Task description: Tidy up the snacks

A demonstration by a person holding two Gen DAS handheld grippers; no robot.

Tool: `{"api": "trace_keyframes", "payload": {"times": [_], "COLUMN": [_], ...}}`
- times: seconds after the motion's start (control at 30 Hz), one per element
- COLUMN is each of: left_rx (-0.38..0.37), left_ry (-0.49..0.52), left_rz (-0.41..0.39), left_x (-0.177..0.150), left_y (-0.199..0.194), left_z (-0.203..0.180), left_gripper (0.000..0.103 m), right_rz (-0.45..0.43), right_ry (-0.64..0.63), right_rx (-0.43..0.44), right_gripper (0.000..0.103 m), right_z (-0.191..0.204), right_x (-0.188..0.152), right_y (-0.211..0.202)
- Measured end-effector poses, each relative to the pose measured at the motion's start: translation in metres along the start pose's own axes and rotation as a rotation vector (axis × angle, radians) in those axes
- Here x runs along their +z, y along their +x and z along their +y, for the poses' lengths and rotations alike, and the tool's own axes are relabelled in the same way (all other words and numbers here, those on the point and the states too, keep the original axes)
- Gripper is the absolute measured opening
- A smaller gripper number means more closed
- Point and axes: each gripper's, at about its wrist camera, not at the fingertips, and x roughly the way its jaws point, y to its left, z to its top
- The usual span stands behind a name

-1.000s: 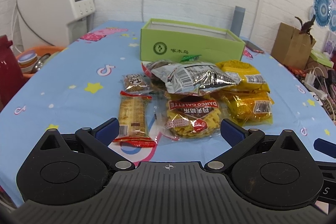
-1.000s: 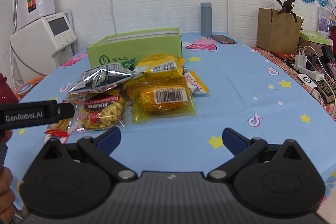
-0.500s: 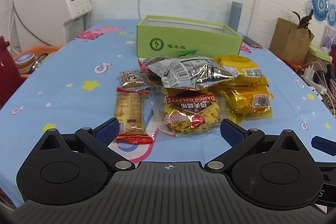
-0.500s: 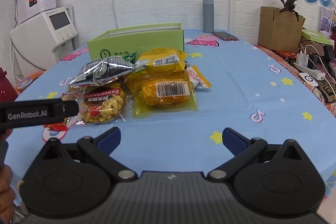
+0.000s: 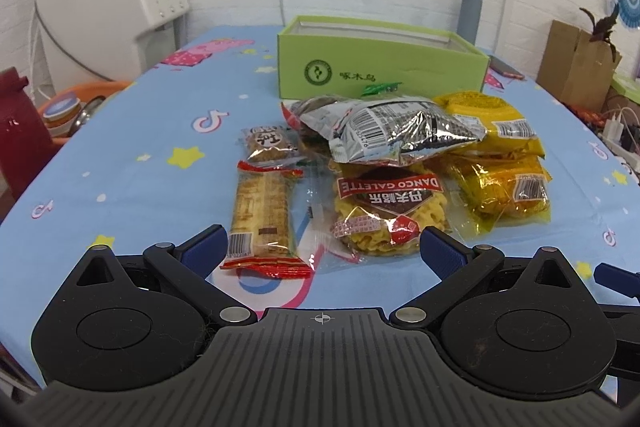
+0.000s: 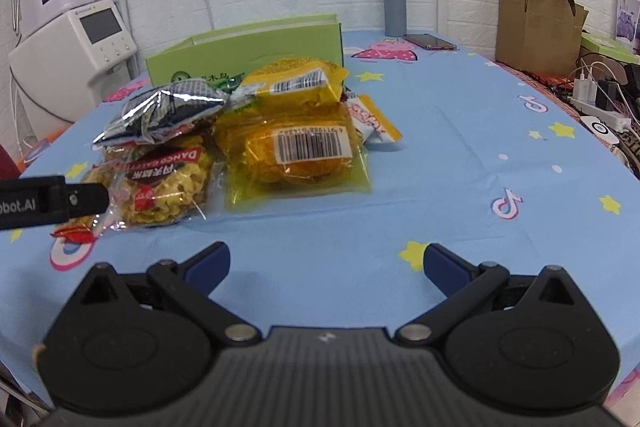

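Step in hand: approach, nothing yet lifted. Left gripper (image 5: 320, 251) and right gripper (image 6: 326, 265): fingers apart, empty. Snack pile (image 5: 396, 163) lies on the counter (image 5: 132, 163) just in front of the green box (image 5: 380, 67); cracker bar (image 5: 262, 217) on the pile's left edge. Box open-topped; contents cannot be told. Next move likely: close on one packet, carry it to the box.

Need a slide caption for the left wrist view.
Open left hand-held gripper faces a snack pile before a green box on the blue tablecloth.
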Motion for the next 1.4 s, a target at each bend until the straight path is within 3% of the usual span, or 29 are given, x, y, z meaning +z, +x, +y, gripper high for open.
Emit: {"api": "trace_keyframes", "payload": {"times": [0.13, 0.23, 0.37, 0.5, 0.6, 0.7, 0.77, 0.93, 1.07, 1.13, 1.2, 1.3, 1.4], "left_rx": [0.014, -0.015, -0.113, -0.25, -0.297, -0.36, -0.395, -0.446, -0.548, -0.591, -0.563, -0.551, -0.585], "left_ry": [-0.007, -0.014, -0.018, 0.022, 0.054, 0.038, -0.002, -0.086, -0.107, -0.107, -0.09, -0.065, -0.058], "left_rz": [-0.011, -0.011, -0.022, -0.013, 0.015, 0.076, 0.124, 0.187, 0.215, 0.232, 0.221, 0.2, 0.195], "left_x": [0.007, 0.014, 0.031, 0.07, 0.109, 0.125, 0.123, 0.114, 0.107, 0.104, 0.1, 0.09, 0.08], "left_y": [-0.003, -0.007, -0.014, 0.0, 0.025, 0.047, 0.061, 0.084, 0.094, 0.097, 0.094, 0.081, 0.065], "left_z": [-0.003, -0.002, 0.011, 0.027, 0.035, 0.044, 0.053, 0.069, 0.071, 0.069, 0.065, 0.062, 0.059], "left_gripper": [0.095, 0.095, 0.095, 0.095, 0.095, 0.095, 0.095, 0.093, 0.086, 0.076, 0.066, 0.062, 0.061], "right_rz": [0.003, -0.019, -0.048, -0.061, -0.092, -0.117, -0.12, -0.07, -0.024, -0.015, -0.023, -0.027, -0.023], "right_ry": [-0.024, -0.061, -0.105, 0.042, 0.049, -0.042, -0.094, -0.213, -0.212, -0.201, -0.206, -0.206, -0.183], "right_rx": [0.013, 0.059, 0.131, 0.231, 0.325, 0.409, 0.435, 0.398, 0.441, 0.456, 0.45, 0.447, 0.46], "right_gripper": [0.103, 0.103, 0.102, 0.103, 0.103, 0.103, 0.103, 0.103, 0.103, 0.102, 0.102, 0.102, 0.102], "right_z": [-0.004, -0.01, -0.021, -0.027, -0.008, 0.022, 0.036, 0.061, 0.07, 0.073, 0.078, 0.081, 0.08], "right_x": [0.002, 0.0, -0.006, 0.014, 0.037, 0.067, 0.082, 0.1, 0.098, 0.096, 0.093, 0.086, 0.075], "right_y": [0.011, 0.013, 0.009, 0.0, 0.0, 0.01, 0.021, 0.059, 0.074, 0.072, 0.064, 0.051, 0.034]}}
